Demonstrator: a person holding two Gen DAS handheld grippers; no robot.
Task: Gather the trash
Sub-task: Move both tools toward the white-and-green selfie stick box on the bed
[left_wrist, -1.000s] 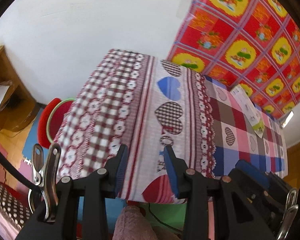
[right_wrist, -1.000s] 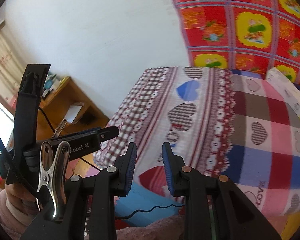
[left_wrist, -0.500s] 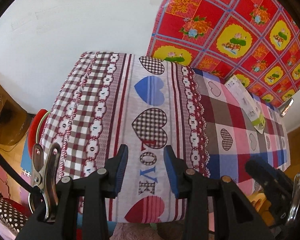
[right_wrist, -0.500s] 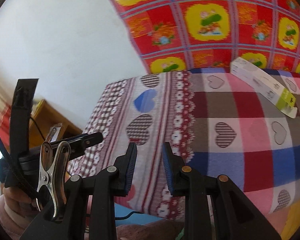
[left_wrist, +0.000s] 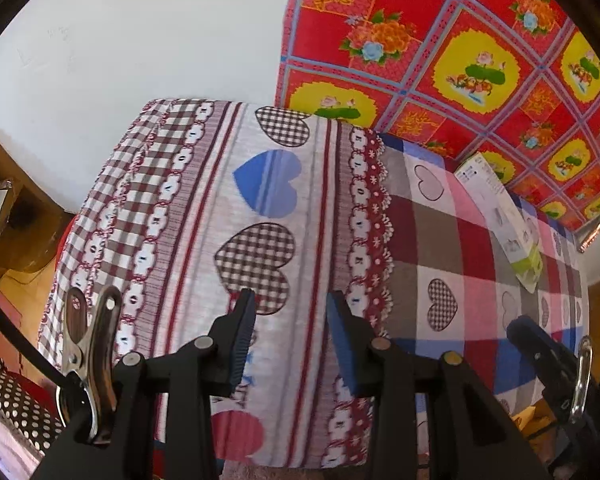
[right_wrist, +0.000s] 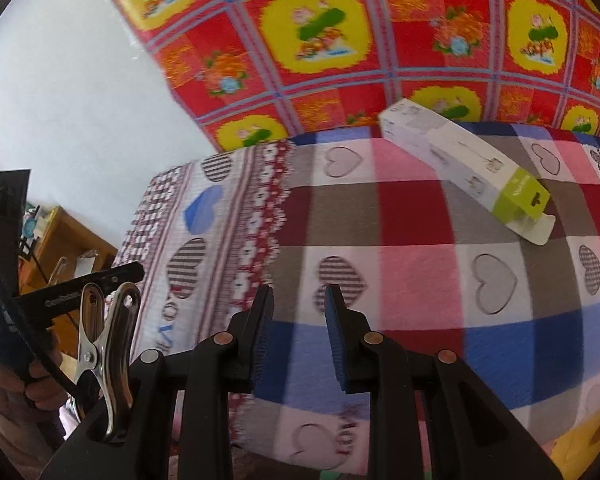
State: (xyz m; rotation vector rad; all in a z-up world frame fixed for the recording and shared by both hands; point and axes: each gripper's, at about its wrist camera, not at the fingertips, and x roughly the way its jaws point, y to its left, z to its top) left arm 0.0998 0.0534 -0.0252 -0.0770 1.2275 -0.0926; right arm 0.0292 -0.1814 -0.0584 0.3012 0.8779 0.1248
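A: How do the two sets of tongs stand?

B: The left tongs (left_wrist: pixel 290 334) stand partly open with nothing between the blue pads; only the cloth (left_wrist: pixel 260 216) shows through the gap. The right tongs (right_wrist: pixel 298 326) are a little narrower, also parted, also empty. Neither touches anything.

A: So how far along would one judge the collecting to be?

B: At the very start, by the look of it. The only likely piece of trash in view is the box (right_wrist: pixel 466 170), long, white with a green end, lying flat on the far right of the desk (right_wrist: pixel 420 264). It is untouched and well apart from both tongs. The reach, the grip and the carry to some bin all seem still to come.

A: Is a bin visible?

B: None that can be told. In the left view something red shows low at the left, beside the cloth's hanging edge, but it is mostly covered and cannot be named.

A: What else is hidden or unclear?

B: In the left view the box is squeezed against the right rim, so its print is unreadable. The near edge of the desk is cut off by the tongs' black arms in both views. In the right view the other handle and a hand (right_wrist: pixel 16 392) sit at the far left, half out of frame. A wooden shelf (right_wrist: pixel 66 240) behind holds small things too blurred to identify. Whether more trash lies beyond the frame cannot be said.
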